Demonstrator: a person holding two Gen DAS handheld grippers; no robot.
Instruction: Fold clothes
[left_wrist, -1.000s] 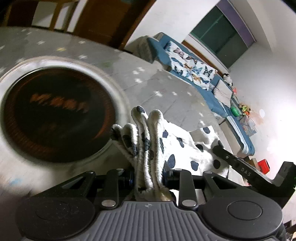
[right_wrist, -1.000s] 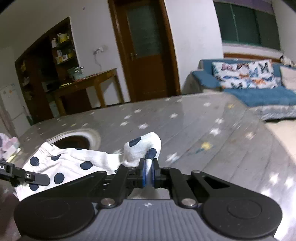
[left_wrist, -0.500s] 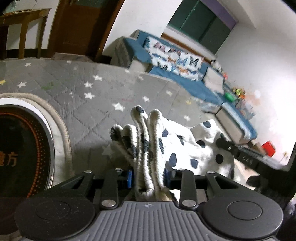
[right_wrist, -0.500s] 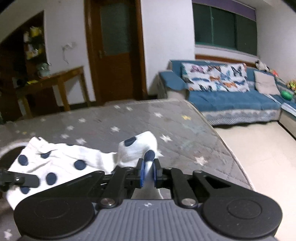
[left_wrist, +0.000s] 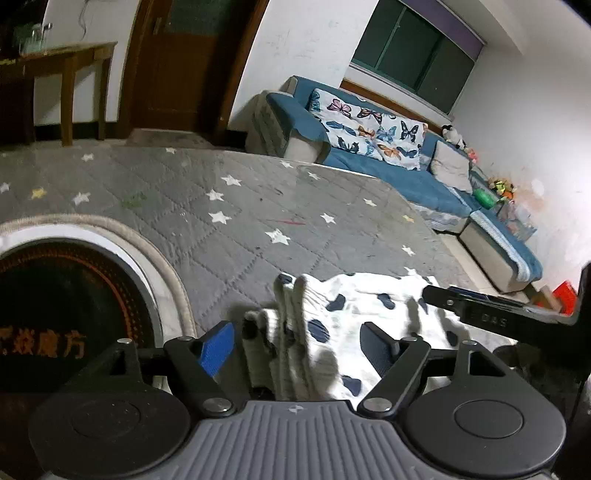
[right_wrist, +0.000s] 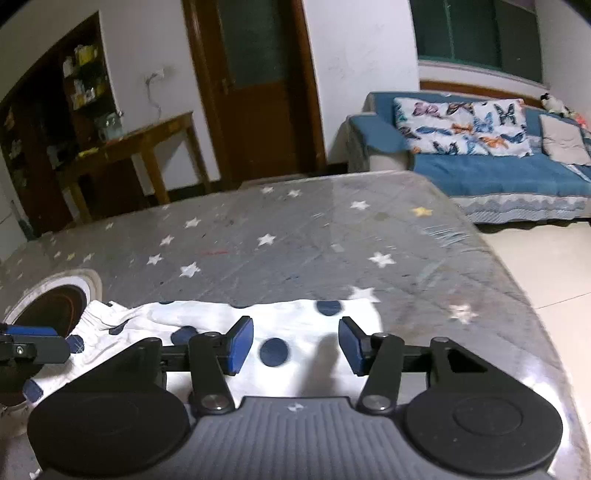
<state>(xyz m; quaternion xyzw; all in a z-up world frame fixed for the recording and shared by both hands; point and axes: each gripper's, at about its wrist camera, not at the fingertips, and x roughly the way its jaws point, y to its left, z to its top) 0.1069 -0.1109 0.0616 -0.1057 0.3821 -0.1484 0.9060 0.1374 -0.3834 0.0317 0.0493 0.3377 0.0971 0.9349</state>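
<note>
Both grippers, left (left_wrist: 297, 345) and right (right_wrist: 295, 345), have just spread their fingers off the spotted garment (right_wrist: 295, 317).

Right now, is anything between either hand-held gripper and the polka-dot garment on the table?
Nothing visible. The white garment with navy dots lies on the grey star-print table cover, directly between the jaws of both. The left hand-held gripper and right hand-held gripper have just been opening, their pads off the cloth.
</note>
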